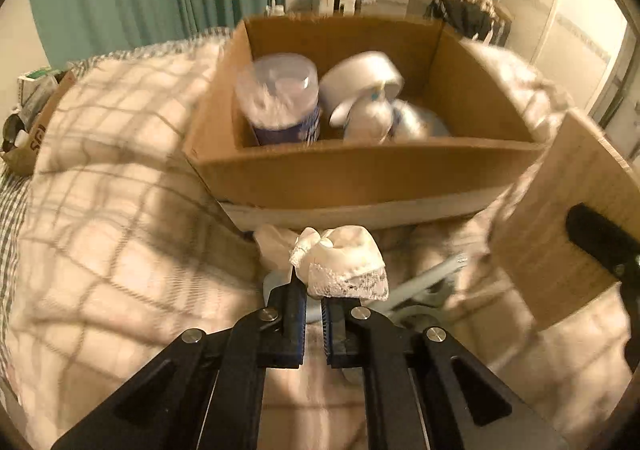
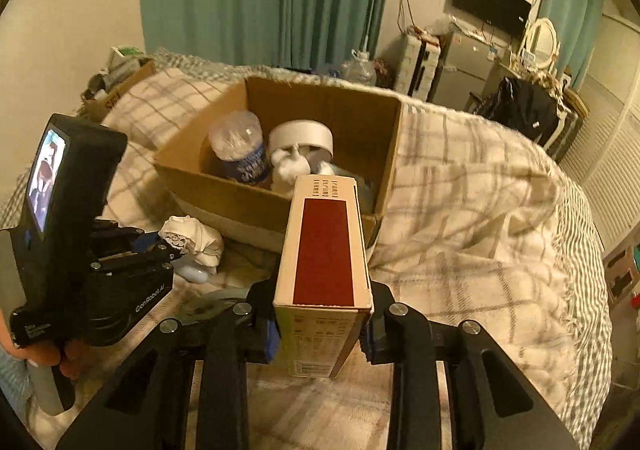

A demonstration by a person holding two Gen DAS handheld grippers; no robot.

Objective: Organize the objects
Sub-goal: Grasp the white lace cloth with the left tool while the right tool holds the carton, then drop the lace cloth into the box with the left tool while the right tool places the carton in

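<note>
An open cardboard box (image 1: 360, 174) (image 2: 224, 190) sits on the bed. Inside are a clear tub of cotton swabs (image 1: 280, 98) (image 2: 240, 150), a white round container (image 1: 360, 78) (image 2: 300, 138) and white bundled items (image 1: 372, 118). My left gripper (image 1: 314, 290) (image 2: 168, 248) is shut on a white lace-trimmed cloth (image 1: 344, 266) (image 2: 192, 236), held just in front of the box's near wall. My right gripper (image 2: 322, 334) is shut on a long beige carton with a dark red panel (image 2: 324, 250) (image 1: 560, 230), pointing at the box's right front corner.
The bed is covered by a plaid blanket (image 1: 100, 170) (image 2: 480, 210). A pale blue object (image 2: 194, 272) lies under the cloth. A second carton of items (image 1: 32, 122) (image 2: 116, 86) stands at the bed's far left. Green curtains, a dresser and a mirror stand beyond.
</note>
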